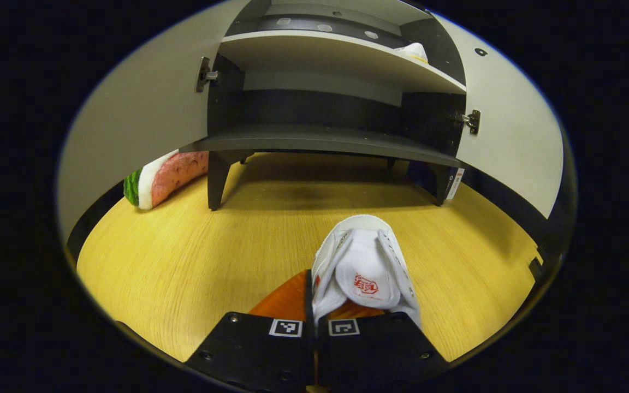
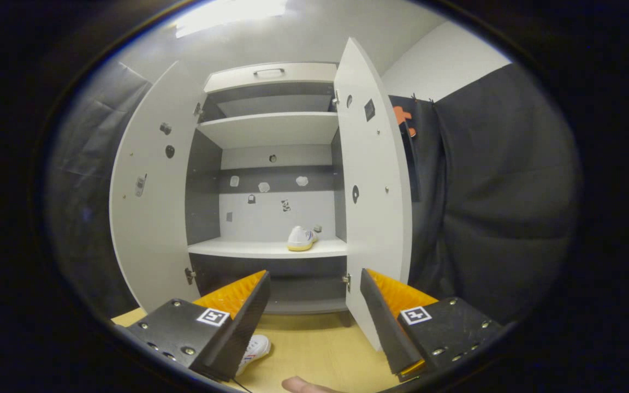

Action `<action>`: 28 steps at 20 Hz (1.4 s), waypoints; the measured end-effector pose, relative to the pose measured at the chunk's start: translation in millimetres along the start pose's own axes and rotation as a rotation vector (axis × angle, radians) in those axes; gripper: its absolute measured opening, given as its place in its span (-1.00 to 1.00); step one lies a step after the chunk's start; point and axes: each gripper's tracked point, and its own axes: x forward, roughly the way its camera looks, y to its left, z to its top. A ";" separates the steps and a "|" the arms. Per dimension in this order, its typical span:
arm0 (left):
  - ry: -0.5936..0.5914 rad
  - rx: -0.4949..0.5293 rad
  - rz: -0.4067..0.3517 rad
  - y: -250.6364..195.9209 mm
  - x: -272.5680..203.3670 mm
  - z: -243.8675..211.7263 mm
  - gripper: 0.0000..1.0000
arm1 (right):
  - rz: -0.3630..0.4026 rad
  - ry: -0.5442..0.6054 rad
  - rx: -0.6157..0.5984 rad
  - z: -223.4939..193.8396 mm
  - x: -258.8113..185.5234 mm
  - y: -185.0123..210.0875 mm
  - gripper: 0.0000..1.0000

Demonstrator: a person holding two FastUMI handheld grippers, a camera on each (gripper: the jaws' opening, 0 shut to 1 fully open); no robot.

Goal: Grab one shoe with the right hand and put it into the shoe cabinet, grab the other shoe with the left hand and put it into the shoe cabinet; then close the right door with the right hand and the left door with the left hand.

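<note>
Wooden floor [image 1: 194,262] under me: white shoe [image 1: 366,270], watermelon-slice toy [image 1: 164,177], cabinet legs. My view: shelf [image 2: 265,249] bears second shoe [image 2: 300,239].

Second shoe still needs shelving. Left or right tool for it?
Left. The left tool is already shut on the floor shoe, facing the open cabinet. The right tool is open and empty; the first shoe sits on a shelf.

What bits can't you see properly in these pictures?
- Heel of the white canvas shoe on the floor: left gripper view, hidden behind the left tongs.
- White shoe on the grey cabinet shelf: right gripper view, too small for detail.
- Watermelon-slice cushion: left gripper view, partly behind the open left door.
</note>
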 end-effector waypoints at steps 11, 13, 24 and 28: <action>-0.263 0.052 0.021 -10.7 -99.7 126.2 -0.93 | -0.030 -0.013 -0.022 3.5 -9.2 -7.0 0.96; -0.301 0.053 0.042 -8.5 -115.7 151.5 -0.91 | -0.027 -0.010 -0.014 2.3 -8.0 -5.5 0.96; -0.426 0.040 0.085 -6.4 -133.6 311.8 -0.89 | 0.033 -0.026 0.022 -7.2 -10.0 1.3 0.96; -0.421 0.035 0.113 -8.9 -110.3 367.6 -0.89 | 0.064 -0.025 0.011 -20.8 -6.7 0.8 0.96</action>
